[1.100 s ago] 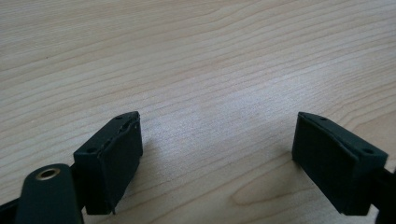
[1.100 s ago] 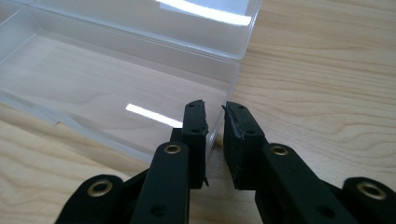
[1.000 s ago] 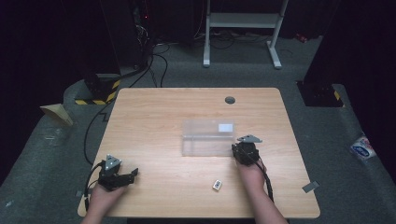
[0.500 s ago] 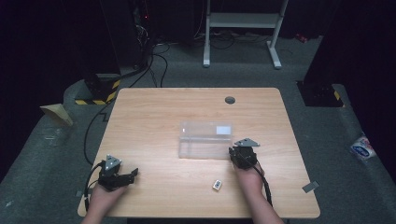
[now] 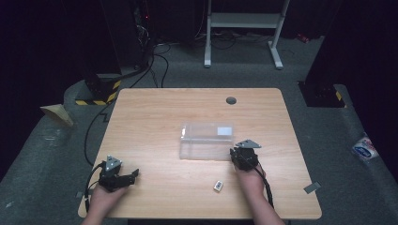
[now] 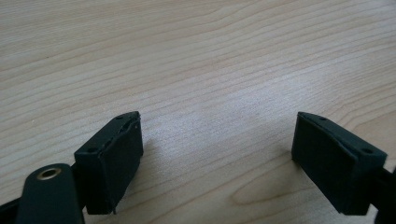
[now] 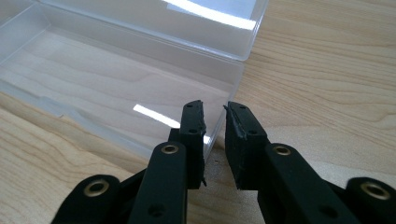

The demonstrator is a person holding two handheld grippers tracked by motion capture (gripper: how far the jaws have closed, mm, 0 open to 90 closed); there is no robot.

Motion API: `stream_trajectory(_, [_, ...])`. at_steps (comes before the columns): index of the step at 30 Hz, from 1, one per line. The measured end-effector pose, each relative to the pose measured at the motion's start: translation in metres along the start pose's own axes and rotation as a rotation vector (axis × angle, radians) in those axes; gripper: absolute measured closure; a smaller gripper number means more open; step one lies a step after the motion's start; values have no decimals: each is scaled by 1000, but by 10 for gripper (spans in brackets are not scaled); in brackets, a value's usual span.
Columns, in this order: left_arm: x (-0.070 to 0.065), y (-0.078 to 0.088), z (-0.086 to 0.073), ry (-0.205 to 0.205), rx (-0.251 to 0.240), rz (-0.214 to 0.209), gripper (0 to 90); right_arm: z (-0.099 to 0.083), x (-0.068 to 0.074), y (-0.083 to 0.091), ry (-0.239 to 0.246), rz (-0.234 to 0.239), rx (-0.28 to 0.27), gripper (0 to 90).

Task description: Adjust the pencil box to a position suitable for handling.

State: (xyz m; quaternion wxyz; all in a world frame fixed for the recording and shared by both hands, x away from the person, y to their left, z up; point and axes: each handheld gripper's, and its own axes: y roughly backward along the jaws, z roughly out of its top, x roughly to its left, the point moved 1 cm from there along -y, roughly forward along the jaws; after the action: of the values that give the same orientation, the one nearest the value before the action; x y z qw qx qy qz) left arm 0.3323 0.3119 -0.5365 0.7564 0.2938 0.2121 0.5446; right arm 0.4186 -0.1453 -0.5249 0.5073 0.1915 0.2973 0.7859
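A clear plastic box (image 5: 206, 140) lies open at the centre of the tabletop (image 5: 155, 112); it looks light, stiff and slippery, best gripped by a thin wall. The right gripper (image 7: 215, 123) pinches its right end wall between nearly closed jaws. Lower left, the left gripper (image 5: 123, 176) rests spread wide; a small white object (image 5: 218, 185) lies nearby, blocking nothing.

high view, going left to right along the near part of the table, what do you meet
left gripper → small white object → right gripper, at the clear plastic box's right end
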Motion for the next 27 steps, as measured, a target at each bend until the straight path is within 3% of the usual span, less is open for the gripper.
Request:
stream_trajectory(8, [0, 0, 0, 0, 0, 0, 168, 1, 0, 0, -1, 0, -3, 750])
stream_trajectory(17, [0, 0, 0, 0, 2, 0, 169, 9, -7, 15, -2, 0, -50, 700])
stream_trajectory(24, [0, 0, 0, 2, -3, 7, 177, 1, -25, 27, -8, -13, -59, 557])
stream_trajectory(25, [0, 0, 0, 1, -4, 7, 180, -6, -36, 31, -11, -18, -48, 488])
stream_trajectory(27, [-1, 0, 0, 3, -5, 10, 182, -13, -44, 36, 2, -30, -43, 448])
